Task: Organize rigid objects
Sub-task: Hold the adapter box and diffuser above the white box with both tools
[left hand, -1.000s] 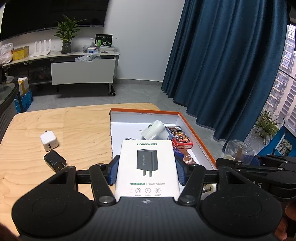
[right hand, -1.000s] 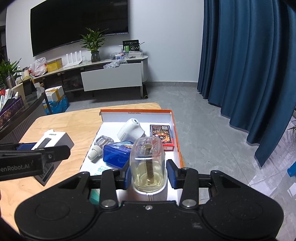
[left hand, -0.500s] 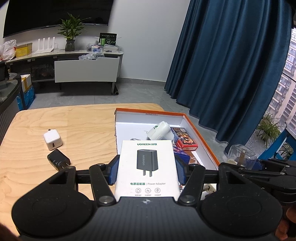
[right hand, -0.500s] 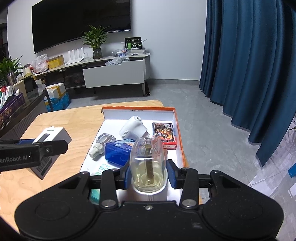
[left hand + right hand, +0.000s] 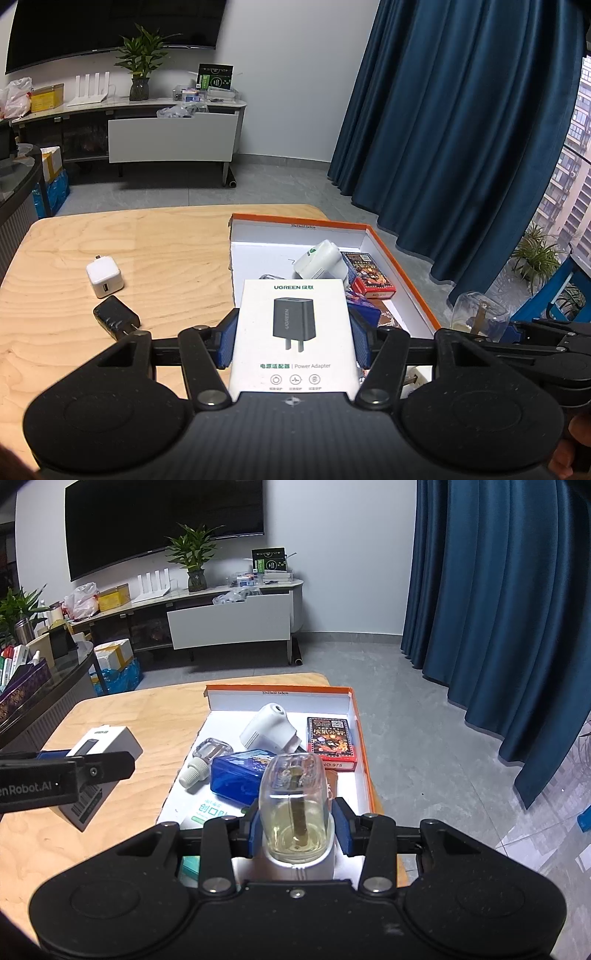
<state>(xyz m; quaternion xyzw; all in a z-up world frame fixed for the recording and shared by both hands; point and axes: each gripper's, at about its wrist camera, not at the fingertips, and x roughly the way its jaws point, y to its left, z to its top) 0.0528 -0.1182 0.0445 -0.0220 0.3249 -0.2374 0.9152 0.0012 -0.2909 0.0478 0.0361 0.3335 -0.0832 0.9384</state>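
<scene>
My left tongs (image 5: 291, 341) are clamped on the white adapter box (image 5: 293, 332). My right tongs (image 5: 297, 827) grip the clear bottle (image 5: 293, 805) over the orange tray (image 5: 364, 760) on the counter (image 5: 147, 258).

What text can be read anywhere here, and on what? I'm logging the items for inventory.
"UGREEN" and "Power Adapter": white adapter box in the left tongs.
"NO 975": red card box.
"nRobot.AI": side of the left tongs, seen in the right wrist view.
Orange tray label, barcode, blue case: too small to read.

Blue curtain (image 5: 498, 609), wall television (image 5: 159, 520), potted plant (image 5: 194, 559)
</scene>
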